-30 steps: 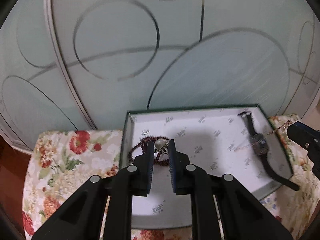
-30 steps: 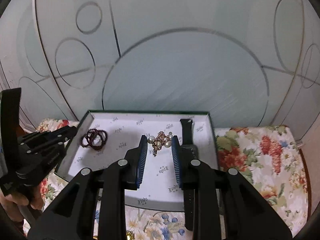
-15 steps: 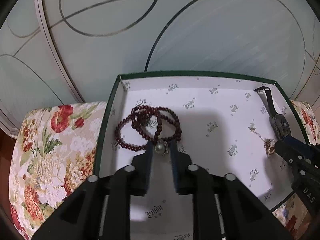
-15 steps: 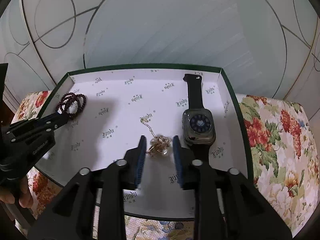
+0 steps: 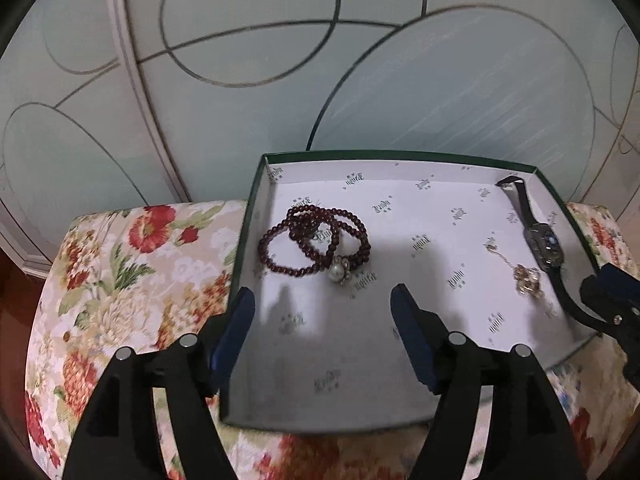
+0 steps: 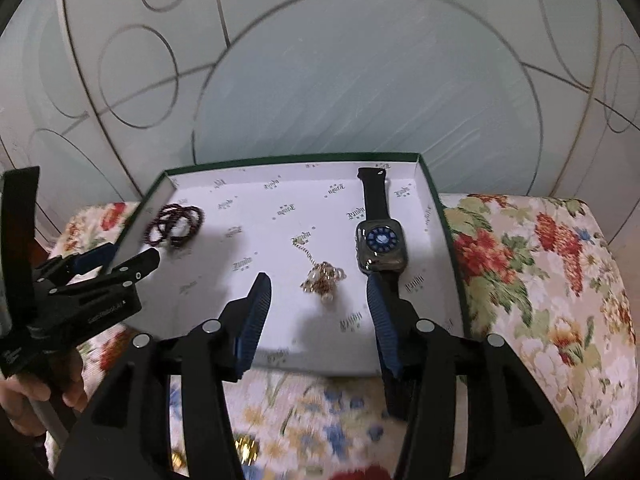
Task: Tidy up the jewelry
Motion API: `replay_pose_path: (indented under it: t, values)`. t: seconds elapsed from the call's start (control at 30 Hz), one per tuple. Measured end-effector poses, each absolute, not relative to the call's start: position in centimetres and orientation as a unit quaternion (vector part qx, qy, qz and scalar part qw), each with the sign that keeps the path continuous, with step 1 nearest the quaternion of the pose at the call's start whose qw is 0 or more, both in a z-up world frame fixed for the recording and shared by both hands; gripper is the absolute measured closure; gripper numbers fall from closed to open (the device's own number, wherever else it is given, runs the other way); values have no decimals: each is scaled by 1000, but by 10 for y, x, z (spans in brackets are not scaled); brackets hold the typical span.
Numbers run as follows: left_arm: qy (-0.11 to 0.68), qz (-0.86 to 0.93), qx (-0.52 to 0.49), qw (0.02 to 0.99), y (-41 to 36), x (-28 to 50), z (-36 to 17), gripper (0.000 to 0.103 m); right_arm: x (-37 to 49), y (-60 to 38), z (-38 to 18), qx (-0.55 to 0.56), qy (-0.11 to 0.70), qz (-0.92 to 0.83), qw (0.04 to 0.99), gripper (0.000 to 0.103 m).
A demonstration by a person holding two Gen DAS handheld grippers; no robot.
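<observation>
Inside the green-rimmed box (image 5: 256, 216), dark-red bead bracelet (image 5: 314, 240) lies coiled; both grippers' jaws apart, just opened, empty.

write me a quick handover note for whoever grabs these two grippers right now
Left gripper: open, jaws just opened, nothing between them; the pearl piece lies released on the dark red bead bracelet at the left of the box.
Right gripper: open, jaws just opened; the gold pearl chain lies loose on the box floor between the pads, not pinched.
Watch lies flat at the right of the box.
Done: all four pieces are in the box.
Left: back both grippers out; check the floral cloth for strays.
</observation>
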State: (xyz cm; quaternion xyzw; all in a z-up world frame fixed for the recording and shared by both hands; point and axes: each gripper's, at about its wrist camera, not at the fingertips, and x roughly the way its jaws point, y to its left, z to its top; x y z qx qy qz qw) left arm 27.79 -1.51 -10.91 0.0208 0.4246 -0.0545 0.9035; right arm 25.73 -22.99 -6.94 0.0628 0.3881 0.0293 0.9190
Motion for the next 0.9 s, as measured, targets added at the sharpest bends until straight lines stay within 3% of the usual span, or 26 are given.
replay_pose_path:
  t: [0.5, 0.63, 0.9]
  values:
    - [449, -58, -9, 891, 5, 194, -110, 33, 147, -237, -75, 75, 400, 15, 913, 53]
    - [462, -66, -17, 884, 2, 169, -114, 51, 130, -241, -84, 83, 410, 9, 908, 53]
    - [466, -84, -27, 880, -3, 143, -123, 52, 116, -239, -87, 83, 414, 8, 907, 53]
